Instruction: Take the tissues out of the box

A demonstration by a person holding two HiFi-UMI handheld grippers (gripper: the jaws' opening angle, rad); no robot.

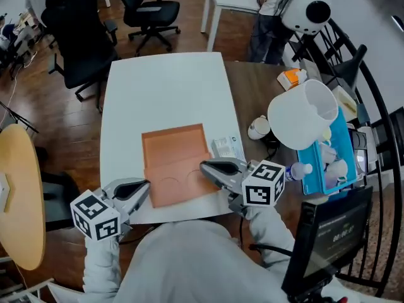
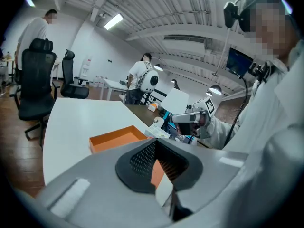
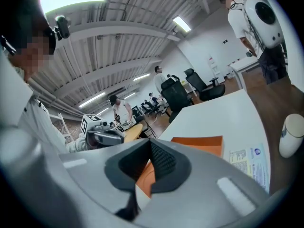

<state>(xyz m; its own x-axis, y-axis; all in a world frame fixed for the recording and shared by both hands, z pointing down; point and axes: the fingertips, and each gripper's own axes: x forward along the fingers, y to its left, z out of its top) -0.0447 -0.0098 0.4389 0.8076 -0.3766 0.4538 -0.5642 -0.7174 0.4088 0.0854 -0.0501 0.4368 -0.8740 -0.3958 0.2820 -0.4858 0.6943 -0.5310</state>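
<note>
An orange box (image 1: 174,149) lies open on the white table (image 1: 158,87), its flat lid (image 1: 184,186) folded toward me. Beside its right edge lies a small printed tissue packet (image 1: 226,148), which also shows in the right gripper view (image 3: 248,163) and the left gripper view (image 2: 155,132). My left gripper (image 1: 142,188) hovers shut and empty at the lid's near left corner. At the lid's right edge my right gripper (image 1: 206,168) sits shut with nothing held. What is inside the box is not visible.
A brown desk on the right carries a small white cup (image 1: 258,127), a big white mug-shaped object (image 1: 303,113), a blue tray (image 1: 338,145) of small items and a monitor (image 1: 329,233). Black office chairs (image 1: 82,36) and a standing person (image 1: 271,17) are beyond the table.
</note>
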